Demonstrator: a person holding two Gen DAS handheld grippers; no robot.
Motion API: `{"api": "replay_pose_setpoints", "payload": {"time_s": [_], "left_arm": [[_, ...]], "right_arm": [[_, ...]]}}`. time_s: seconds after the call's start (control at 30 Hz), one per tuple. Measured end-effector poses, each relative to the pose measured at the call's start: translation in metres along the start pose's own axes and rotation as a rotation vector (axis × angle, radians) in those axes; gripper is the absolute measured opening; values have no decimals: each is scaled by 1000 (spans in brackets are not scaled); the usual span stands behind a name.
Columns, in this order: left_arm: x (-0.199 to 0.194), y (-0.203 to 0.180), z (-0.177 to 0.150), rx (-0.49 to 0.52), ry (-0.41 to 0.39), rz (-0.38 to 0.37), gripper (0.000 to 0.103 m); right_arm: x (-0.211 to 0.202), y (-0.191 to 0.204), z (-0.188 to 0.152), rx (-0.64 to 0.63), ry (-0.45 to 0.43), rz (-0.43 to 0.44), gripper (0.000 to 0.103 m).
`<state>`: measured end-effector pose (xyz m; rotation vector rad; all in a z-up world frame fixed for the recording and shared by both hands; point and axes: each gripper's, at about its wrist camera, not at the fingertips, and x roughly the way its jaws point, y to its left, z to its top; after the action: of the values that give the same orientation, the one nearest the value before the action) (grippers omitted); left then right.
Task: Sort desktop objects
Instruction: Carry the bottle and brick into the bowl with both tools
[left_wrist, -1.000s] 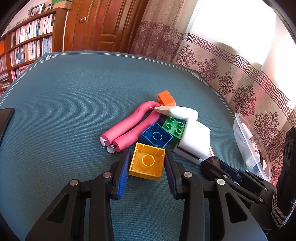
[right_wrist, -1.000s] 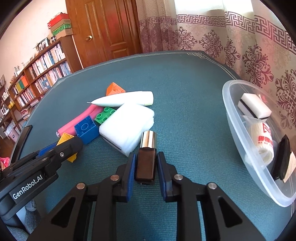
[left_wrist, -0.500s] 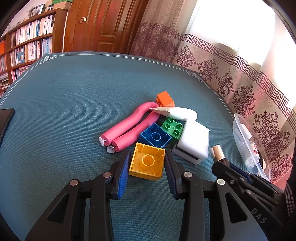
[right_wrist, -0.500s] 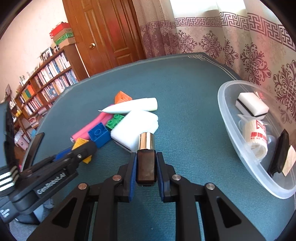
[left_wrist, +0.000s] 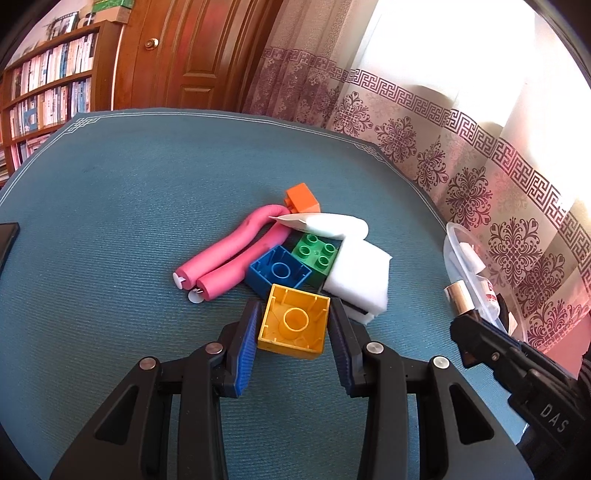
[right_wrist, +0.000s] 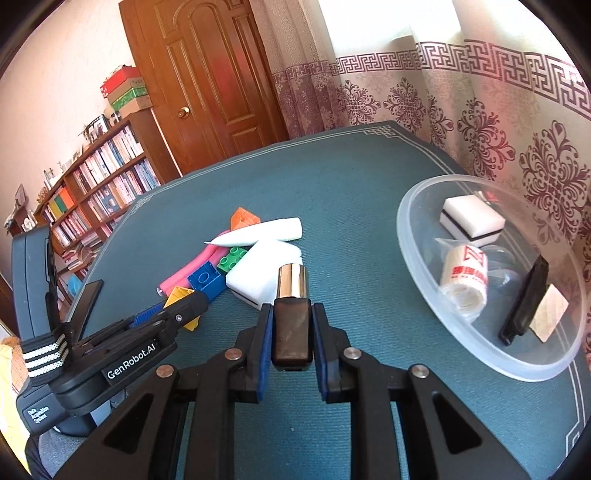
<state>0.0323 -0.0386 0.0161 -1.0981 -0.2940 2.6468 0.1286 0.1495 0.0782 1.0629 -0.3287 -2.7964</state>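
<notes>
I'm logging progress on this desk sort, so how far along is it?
Partly done. The clear bowl already holds a white sponge block, a tape roll and a black item. In hand: the right gripper is shut on a dark bottle, and the left gripper clamps a yellow brick. Left on the table: pink foam rollers, blue, green and orange bricks, a white tube and a sponge.
</notes>
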Motion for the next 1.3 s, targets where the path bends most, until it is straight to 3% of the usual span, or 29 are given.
{"api": "replay_pose_setpoints", "payload": {"time_s": [0.63, 1.3], "left_arm": [[-12, -33, -3, 66, 3, -47, 39], [-12, -101, -7, 174, 29, -99, 39]], "right_arm": [[-46, -74, 6, 126, -88, -124, 22], [-51, -158, -4, 233, -77, -192, 22]]}}
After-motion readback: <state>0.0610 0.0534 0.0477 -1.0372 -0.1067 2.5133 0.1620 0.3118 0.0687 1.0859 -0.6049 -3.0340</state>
